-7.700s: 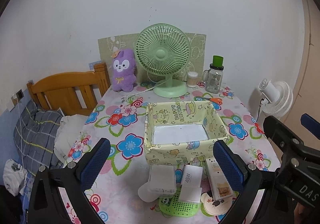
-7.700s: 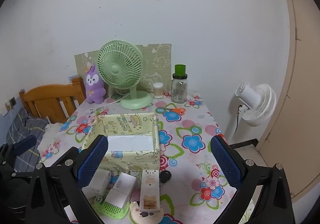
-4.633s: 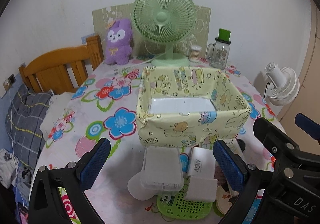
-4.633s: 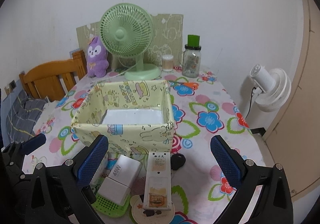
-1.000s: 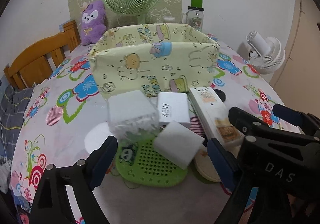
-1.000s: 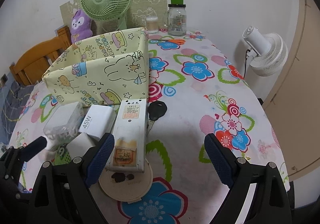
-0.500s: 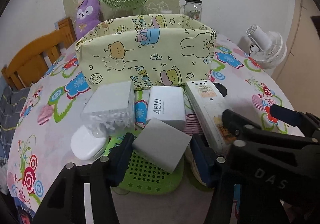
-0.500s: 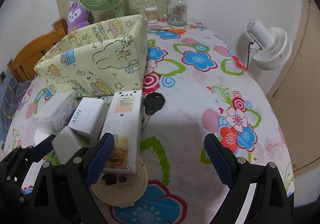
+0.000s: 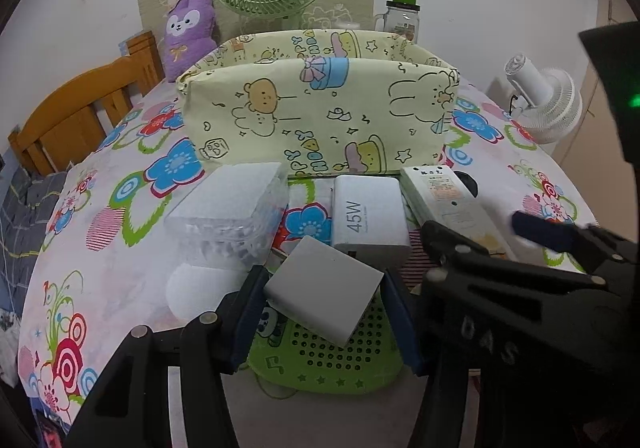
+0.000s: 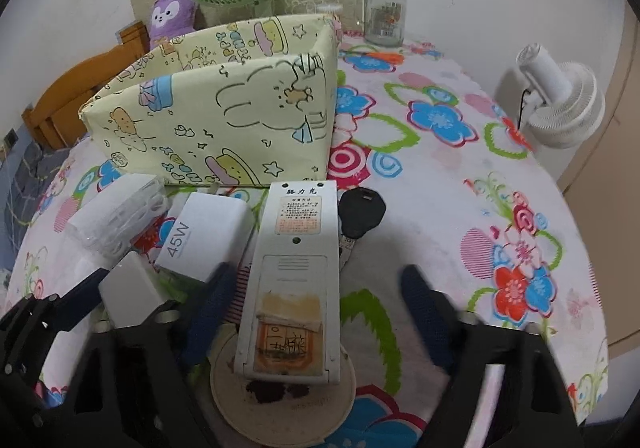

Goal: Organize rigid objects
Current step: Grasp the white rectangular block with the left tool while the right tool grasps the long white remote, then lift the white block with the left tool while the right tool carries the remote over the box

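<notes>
Your left gripper, wide apart a second ago, is now clamped on the small grey block lying on the green perforated mat, so that piece is secured but not yet lifted toward the yellow fabric box just behind the row. To its right, your right gripper has come down over the white remote; its jaws are closing with the remote between them, pads not yet touching. Judged from this, both pieces are nearly ready for the box.
</notes>
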{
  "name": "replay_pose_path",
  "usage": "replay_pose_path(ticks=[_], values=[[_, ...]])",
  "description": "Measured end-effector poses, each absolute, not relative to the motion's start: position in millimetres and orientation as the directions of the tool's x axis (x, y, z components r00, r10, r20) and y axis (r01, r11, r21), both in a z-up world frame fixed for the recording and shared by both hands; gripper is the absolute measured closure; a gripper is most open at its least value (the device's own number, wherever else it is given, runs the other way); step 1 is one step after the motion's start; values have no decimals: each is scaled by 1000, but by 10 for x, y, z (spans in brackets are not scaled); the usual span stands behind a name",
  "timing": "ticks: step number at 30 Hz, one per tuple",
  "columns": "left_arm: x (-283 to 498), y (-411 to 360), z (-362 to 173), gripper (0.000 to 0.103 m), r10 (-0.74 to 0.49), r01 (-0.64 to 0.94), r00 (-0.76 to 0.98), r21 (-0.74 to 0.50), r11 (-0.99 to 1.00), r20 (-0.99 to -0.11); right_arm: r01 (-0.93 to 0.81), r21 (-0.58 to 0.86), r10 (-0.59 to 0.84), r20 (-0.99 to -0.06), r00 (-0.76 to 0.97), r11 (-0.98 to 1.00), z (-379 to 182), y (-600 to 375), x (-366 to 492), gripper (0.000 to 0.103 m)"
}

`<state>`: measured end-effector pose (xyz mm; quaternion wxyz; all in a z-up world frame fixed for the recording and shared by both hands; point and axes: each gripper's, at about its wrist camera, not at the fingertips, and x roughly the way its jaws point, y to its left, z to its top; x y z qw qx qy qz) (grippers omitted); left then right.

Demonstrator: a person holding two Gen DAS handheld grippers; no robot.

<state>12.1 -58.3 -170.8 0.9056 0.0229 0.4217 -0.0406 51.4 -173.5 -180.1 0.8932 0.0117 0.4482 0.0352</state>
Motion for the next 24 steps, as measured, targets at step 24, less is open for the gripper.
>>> replay_pose_path(ticks=[24], values=[[-34, -724, -1440, 43, -46, 97, 684, 28, 995, -728, -76, 42, 83, -736, 672, 996, -1442, -1756, 183, 55]])
